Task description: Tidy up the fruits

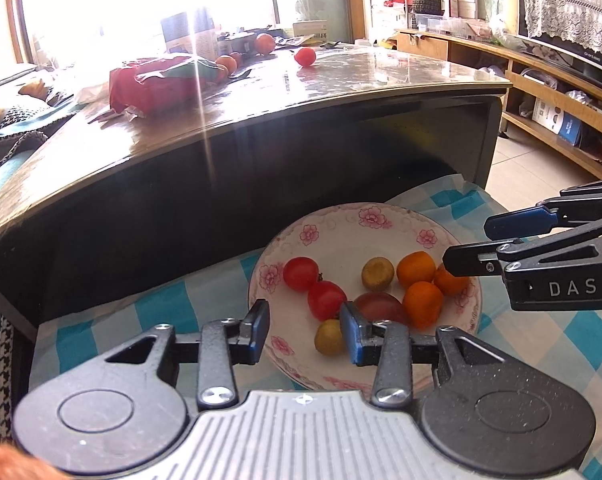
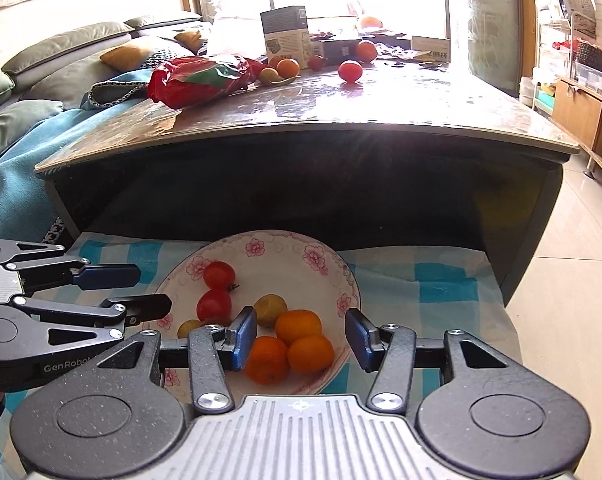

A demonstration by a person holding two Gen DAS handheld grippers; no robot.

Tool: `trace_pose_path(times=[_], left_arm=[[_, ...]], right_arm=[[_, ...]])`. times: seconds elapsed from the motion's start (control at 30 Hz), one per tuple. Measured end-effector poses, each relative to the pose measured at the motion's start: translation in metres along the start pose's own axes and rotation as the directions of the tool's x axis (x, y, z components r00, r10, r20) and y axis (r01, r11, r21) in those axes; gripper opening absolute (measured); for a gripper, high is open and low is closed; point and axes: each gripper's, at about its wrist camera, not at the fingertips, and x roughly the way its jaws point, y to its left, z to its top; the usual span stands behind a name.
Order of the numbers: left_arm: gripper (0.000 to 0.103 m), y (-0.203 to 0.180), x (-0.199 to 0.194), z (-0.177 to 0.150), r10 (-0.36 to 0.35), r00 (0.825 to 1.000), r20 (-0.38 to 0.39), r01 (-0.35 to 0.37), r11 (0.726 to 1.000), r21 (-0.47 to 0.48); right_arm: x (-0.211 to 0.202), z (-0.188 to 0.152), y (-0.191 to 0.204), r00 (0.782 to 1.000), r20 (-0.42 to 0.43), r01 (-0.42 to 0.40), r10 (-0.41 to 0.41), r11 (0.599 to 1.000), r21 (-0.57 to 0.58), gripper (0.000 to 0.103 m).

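Note:
A flowered white plate lies on a blue checked cloth. On it are two red tomatoes, a darker tomato, three small oranges and two yellow-green fruits. My left gripper hangs open over the plate's near-left rim with nothing between its pads. At the plate's right side my right gripper stands open above the oranges, its pads clear of them.
Behind the plate stands a dark low table with a glossy top. It carries a red bag, a loose tomato, more oranges and a box. A sofa is at the left, wooden shelving at the right.

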Motion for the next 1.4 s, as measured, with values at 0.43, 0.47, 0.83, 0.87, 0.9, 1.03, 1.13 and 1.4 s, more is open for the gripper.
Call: trace_pose_path(times=[0.43, 0.47, 0.83, 0.87, 0.9, 1.03, 1.13, 1.4], left_arm=[[0.079, -0.015, -0.021, -0.02, 0.066, 0.998, 0.014, -0.065, 0.994, -0.088], [0.081, -0.015, -0.023, -0.022, 0.074, 0.997, 0.015, -0.073, 0.993, -0.089], [0.099, -0.014, -0.035, -0.042, 0.136, 0.991, 0.015, -0.132, 0.979, -0.152], [0.101, -0.015, -0.036, -0.043, 0.142, 0.99, 0.019, -0.137, 0.979, -0.149], [0.102, -0.016, -0.038, -0.045, 0.147, 0.989, 0.022, -0.142, 0.979, -0.146], [0.103, -0.018, -0.044, -0.05, 0.152, 0.988, 0.029, -0.146, 0.977, -0.157], [0.103, -0.018, -0.05, -0.055, 0.151, 0.988, 0.033, -0.143, 0.975, -0.173], [0.103, -0.023, -0.069, -0.072, 0.136, 0.99, 0.042, -0.126, 0.973, -0.193]], right_arm=[[-0.026, -0.016, 0.006, 0.996, -0.013, 0.085, -0.085, 0.996, -0.002, 0.044], [-0.028, -0.017, 0.007, 0.996, -0.015, 0.091, -0.091, 0.996, -0.003, 0.045], [-0.044, -0.031, 0.012, 0.991, -0.017, 0.135, -0.135, 0.991, 0.004, 0.049], [-0.045, -0.032, 0.012, 0.99, -0.018, 0.138, -0.138, 0.99, 0.007, 0.049], [-0.046, -0.033, 0.012, 0.99, -0.017, 0.14, -0.14, 0.99, 0.009, 0.049], [-0.051, -0.036, 0.014, 0.989, -0.017, 0.146, -0.146, 0.989, 0.015, 0.05], [-0.054, -0.04, 0.016, 0.988, -0.021, 0.151, -0.15, 0.988, 0.018, 0.05], [-0.069, -0.05, 0.025, 0.985, -0.015, 0.171, -0.171, 0.985, 0.005, 0.053]])
